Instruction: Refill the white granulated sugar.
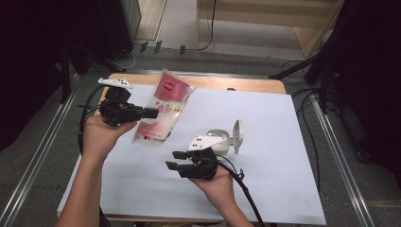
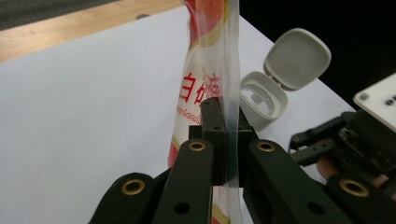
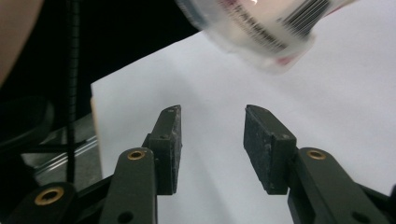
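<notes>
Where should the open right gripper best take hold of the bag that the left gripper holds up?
Probably the bag's free lower end, coming from below: the left gripper already pinches its side edge mid-height, and the right gripper sits open just beneath.

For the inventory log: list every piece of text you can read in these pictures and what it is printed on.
"白" with a second, partly hidden red character: on the bag that the left hand-held gripper clamps.
"Granula...": small red print under it, cut off by the jaw.
Red label near the bag's top, high view: too small to read.
Barcode on the bag's bottom edge, right gripper view: digits blurred.
</notes>
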The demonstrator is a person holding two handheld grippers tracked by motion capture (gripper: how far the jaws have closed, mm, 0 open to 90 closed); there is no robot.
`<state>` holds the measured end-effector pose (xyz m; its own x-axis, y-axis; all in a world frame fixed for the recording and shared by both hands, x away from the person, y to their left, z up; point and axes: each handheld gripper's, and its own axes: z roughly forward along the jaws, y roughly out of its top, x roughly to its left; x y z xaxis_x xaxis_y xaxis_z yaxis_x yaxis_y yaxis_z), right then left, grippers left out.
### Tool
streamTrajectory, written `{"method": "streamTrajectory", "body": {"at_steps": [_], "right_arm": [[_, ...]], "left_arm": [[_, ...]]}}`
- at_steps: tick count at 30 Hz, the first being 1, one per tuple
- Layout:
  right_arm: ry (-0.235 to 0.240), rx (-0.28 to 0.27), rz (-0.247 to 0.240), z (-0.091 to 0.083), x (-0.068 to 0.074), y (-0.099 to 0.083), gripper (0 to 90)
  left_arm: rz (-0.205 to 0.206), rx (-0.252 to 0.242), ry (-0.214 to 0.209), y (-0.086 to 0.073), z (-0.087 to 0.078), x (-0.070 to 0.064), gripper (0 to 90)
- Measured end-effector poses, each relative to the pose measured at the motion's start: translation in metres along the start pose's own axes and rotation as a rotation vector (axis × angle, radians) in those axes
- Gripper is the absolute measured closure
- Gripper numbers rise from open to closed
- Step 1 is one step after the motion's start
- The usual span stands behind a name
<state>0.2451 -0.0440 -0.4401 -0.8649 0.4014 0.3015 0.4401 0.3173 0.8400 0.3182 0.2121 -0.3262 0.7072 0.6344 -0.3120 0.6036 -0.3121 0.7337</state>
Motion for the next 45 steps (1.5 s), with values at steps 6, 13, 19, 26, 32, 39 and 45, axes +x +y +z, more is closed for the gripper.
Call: {"method": "streamTrajectory", "body": {"at_steps": [6, 13, 19, 26, 32, 39, 45], "right_arm": [[0.046, 0.022, 0.006, -0.007, -0.015, -0.001, 57.9], [0.081, 0.018, -0.013, -0.019, -0.023, -0.003, 56.5], [0.087, 0.014, -0.031, -0.035, -0.026, -0.003, 56.4], [0.081, 0.043, -0.050, -0.045, -0.028, -0.007, 54.3], [0.079, 0.056, -0.073, -0.056, -0.031, -0.011, 54.3], [0.071, 0.055, -0.073, -0.060, -0.033, -0.025, 55.0], [0.054, 0.036, -0.065, -0.068, -0.035, -0.028, 55.3]], "left_arm": [[-0.005, 0.008, 0.008, 0.000, 0.008, 0.010, 90.0], [-0.019, 0.019, 0.014, -0.001, 0.025, 0.021, 90.0], [-0.024, 0.018, 0.021, 0.003, 0.041, 0.030, 90.0], [-0.020, 0.016, 0.010, 0.004, 0.061, 0.038, 90.0], [0.012, 0.011, 0.025, 0.000, 0.071, 0.041, 90.0], [0.006, 0.018, 0.020, -0.007, 0.082, 0.049, 90.0], [0.002, 0.036, 0.017, -0.013, 0.092, 0.051, 90.0]]}}
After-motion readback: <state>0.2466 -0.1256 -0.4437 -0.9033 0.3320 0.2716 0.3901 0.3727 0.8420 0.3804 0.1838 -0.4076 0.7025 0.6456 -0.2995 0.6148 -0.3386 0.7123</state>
